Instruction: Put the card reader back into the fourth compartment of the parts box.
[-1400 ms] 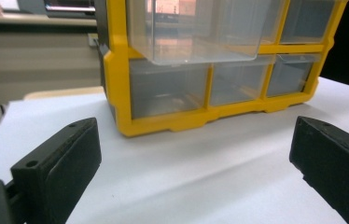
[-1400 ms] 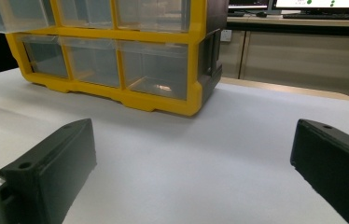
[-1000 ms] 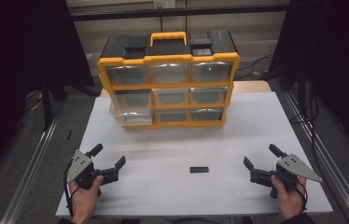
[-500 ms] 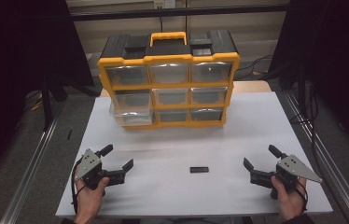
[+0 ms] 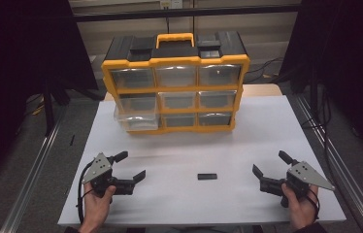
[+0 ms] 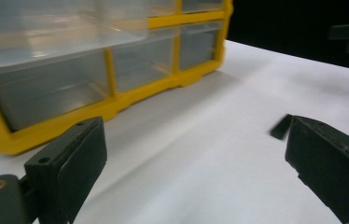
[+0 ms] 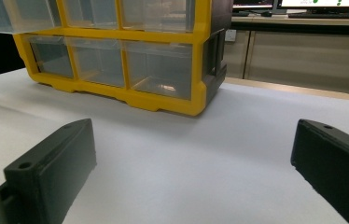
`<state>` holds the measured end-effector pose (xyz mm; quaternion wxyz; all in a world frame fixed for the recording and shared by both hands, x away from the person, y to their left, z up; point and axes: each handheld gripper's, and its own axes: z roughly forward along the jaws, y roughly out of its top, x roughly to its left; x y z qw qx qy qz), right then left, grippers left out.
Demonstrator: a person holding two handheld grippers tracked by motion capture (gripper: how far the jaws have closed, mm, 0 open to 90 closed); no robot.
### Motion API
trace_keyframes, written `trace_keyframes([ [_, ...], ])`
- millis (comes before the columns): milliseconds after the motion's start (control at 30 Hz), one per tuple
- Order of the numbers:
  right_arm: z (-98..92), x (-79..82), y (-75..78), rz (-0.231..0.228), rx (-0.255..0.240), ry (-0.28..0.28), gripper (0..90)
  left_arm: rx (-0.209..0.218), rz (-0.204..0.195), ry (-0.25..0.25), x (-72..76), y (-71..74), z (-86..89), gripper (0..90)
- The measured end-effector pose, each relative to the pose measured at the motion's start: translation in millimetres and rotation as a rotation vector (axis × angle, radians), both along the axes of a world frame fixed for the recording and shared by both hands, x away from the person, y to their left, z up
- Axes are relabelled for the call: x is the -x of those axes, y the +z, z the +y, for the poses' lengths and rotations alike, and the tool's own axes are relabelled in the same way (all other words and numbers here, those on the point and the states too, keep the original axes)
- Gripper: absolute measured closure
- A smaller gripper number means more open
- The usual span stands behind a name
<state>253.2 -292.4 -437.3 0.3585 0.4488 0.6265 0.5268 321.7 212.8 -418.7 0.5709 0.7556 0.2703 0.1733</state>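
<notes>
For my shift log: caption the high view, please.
Two open grippers, left gripper and right gripper, flank a small black rectangular block before a yellow plastic drawer organizer.

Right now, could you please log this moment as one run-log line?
left gripper: open, empty | right gripper: open, empty | small black block: on table between them | organizer: lower-left drawer protruding

The table is covered white. A yellow organizer stands on it, well ahead of both grippers. A small black block lies flat on the sheet between the left gripper and the right gripper, apart from each.
</notes>
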Motion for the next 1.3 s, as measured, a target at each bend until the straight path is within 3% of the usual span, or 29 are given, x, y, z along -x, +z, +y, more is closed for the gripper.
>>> trace_keyframes([
  [233,0.1,0.0,0.0,0.0,-0.001,0.004,0.0,0.003,0.037,-0.049,-3.3,-0.3,-9.0,5.5],
  [300,0.3,-0.2,0.1,-0.002,-0.001,0.003,0.0,-0.019,0.036,-0.062,-4.1,0.7,-11.7,5.4],
  [400,0.4,0.0,0.1,-0.002,0.0,0.003,0.0,-0.041,0.025,-0.115,-5.2,3.8,-16.5,5.4],
  [433,0.4,-0.1,0.1,-0.002,0.0,0.003,0.0,-0.03,0.035,-0.141,-5.4,4.2,-18.4,5.4],
  [600,0.3,-0.1,0.1,-0.001,0.0,0.003,0.0,-0.052,0.053,-0.183,-7.1,4.3,-27.0,5.4],
  [867,0.5,-0.1,0.2,-0.002,-0.001,0.004,0.0,-0.022,0.073,-0.183,-10.4,6.1,-32.6,4.6],
  [1100,0.5,-0.3,0.1,0.0,0.001,0.006,0.0,-0.065,0.093,-0.214,-12.1,7.5,-47.3,4.2],
  [1300,0.7,-0.5,0.1,-0.001,0.002,0.008,0.0,-0.073,0.111,-0.245,-14.8,13.4,-62.8,3.7],
])
